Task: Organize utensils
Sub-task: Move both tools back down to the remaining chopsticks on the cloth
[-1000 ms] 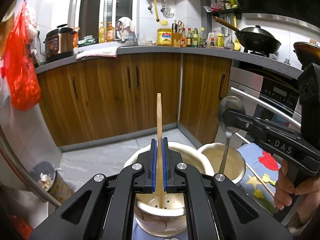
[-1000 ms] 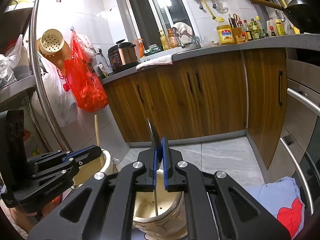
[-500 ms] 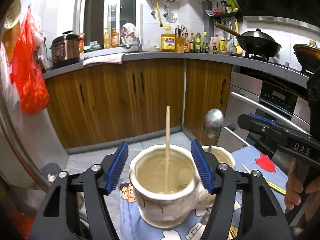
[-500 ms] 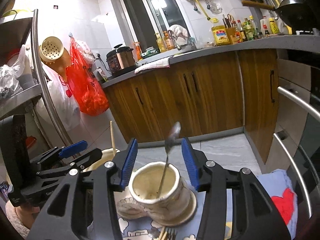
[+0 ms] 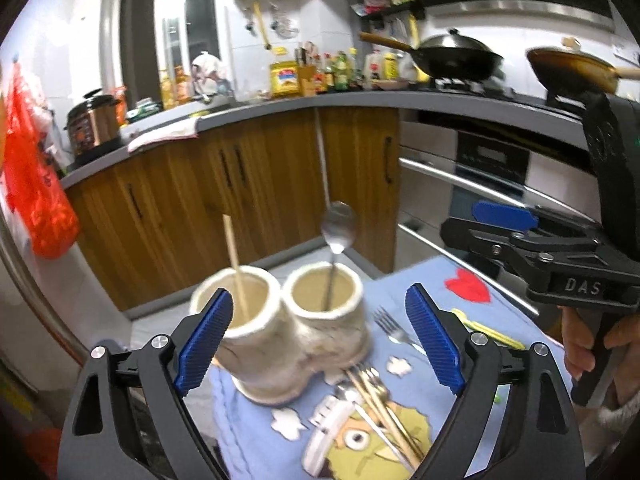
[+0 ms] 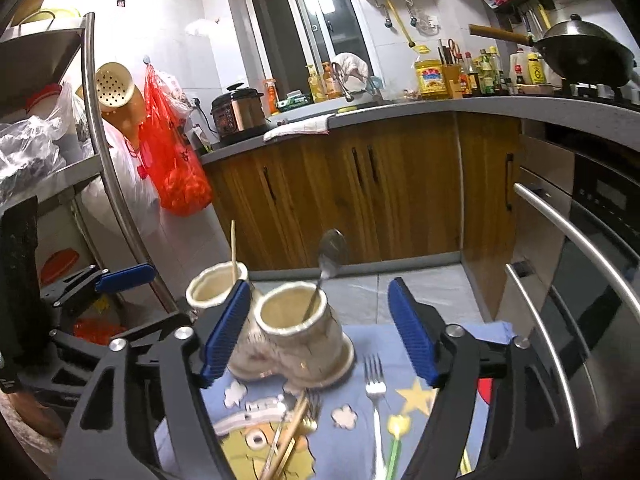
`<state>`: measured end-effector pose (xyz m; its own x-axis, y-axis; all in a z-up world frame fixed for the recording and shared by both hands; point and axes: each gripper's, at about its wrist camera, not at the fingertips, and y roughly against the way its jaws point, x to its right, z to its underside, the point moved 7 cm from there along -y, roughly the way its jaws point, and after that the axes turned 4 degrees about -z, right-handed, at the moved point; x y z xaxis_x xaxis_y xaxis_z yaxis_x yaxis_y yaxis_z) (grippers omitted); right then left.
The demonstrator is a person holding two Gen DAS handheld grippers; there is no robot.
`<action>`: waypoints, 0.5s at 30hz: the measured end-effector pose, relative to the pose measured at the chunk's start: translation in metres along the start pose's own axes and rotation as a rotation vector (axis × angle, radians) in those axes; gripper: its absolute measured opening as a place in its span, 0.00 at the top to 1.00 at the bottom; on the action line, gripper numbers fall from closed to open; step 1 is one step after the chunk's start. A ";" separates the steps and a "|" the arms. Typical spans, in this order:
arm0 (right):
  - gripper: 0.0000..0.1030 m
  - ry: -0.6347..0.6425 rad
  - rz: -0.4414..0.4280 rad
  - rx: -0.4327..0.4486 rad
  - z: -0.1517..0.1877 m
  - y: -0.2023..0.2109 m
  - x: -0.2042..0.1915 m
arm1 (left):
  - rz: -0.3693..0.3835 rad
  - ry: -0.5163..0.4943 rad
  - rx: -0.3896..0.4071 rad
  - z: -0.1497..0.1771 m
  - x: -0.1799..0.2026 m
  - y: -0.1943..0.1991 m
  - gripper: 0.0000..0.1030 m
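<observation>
Left tool [image 5: 320,336] jaws wide apart, just been opening, nothing clamped. Right tool [image 6: 318,332] same: apart, just opened, empty.

Landmark: twin-cup ceramic holder [image 5: 280,332] on blue cartoon cloth [image 5: 460,304] over table. Chopstick [image 5: 236,268] upright in holder's left cup. Spoon [image 5: 336,240] in right cup, bowl up. Fork [image 6: 374,384] flat on cloth, just right of holder. More chopsticks + cutlery in pile [image 5: 380,400] in front of holder.
</observation>
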<state>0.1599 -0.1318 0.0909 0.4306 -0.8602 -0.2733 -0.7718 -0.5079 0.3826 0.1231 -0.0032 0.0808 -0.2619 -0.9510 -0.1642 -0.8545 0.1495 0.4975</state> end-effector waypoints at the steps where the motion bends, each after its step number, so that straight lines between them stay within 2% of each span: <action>1: 0.27 0.010 0.012 -0.016 0.006 0.002 0.002 | 0.005 -0.006 -0.007 0.003 0.006 0.001 0.14; 3: 0.27 0.016 0.032 -0.044 0.017 0.004 0.005 | 0.009 -0.020 -0.035 0.011 0.017 0.001 0.14; 6: 0.21 0.012 0.042 -0.069 0.032 0.007 0.009 | 0.018 -0.017 -0.070 0.023 0.027 0.001 0.14; 15: 0.12 -0.002 0.111 -0.092 0.065 0.013 0.033 | 0.021 0.056 -0.169 0.070 0.037 -0.006 0.14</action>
<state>0.1338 -0.1644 0.0298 0.3445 -0.9111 -0.2264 -0.7684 -0.4122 0.4895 0.0871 -0.0207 0.0116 -0.2501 -0.9623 -0.1069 -0.7602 0.1268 0.6371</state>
